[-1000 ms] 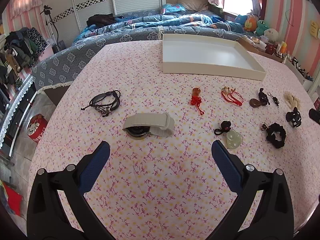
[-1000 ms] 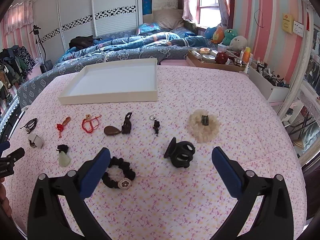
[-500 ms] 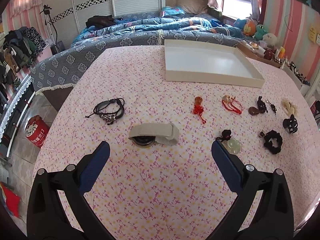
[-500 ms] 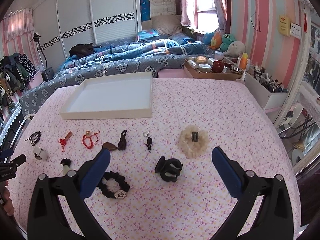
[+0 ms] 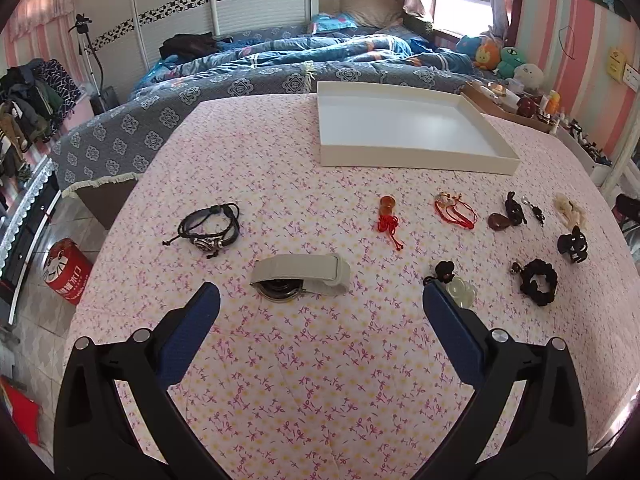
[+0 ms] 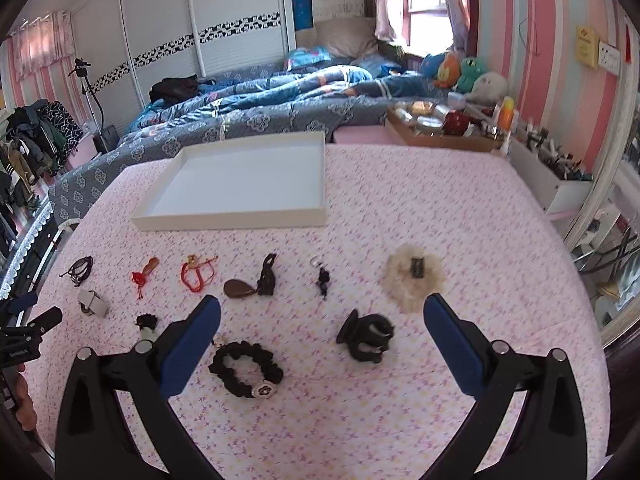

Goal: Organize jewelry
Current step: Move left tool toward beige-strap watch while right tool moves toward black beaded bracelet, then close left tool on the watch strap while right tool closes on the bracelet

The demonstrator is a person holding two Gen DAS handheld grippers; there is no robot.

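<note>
Since both grippers hang wide apart, the watch (image 5: 301, 277) lies crosswise just ahead between the left gripper (image 5: 320, 306) fingers.

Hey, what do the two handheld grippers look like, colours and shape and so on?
They match. The left gripper and the right gripper each have two black angular plastic arms with triangular cut-outs and round silver screw heads, tipped with textured dark blue pads. In the right wrist view, the left gripper's black body carries a small white label, too small to read. No cables or sleeves show.
</note>
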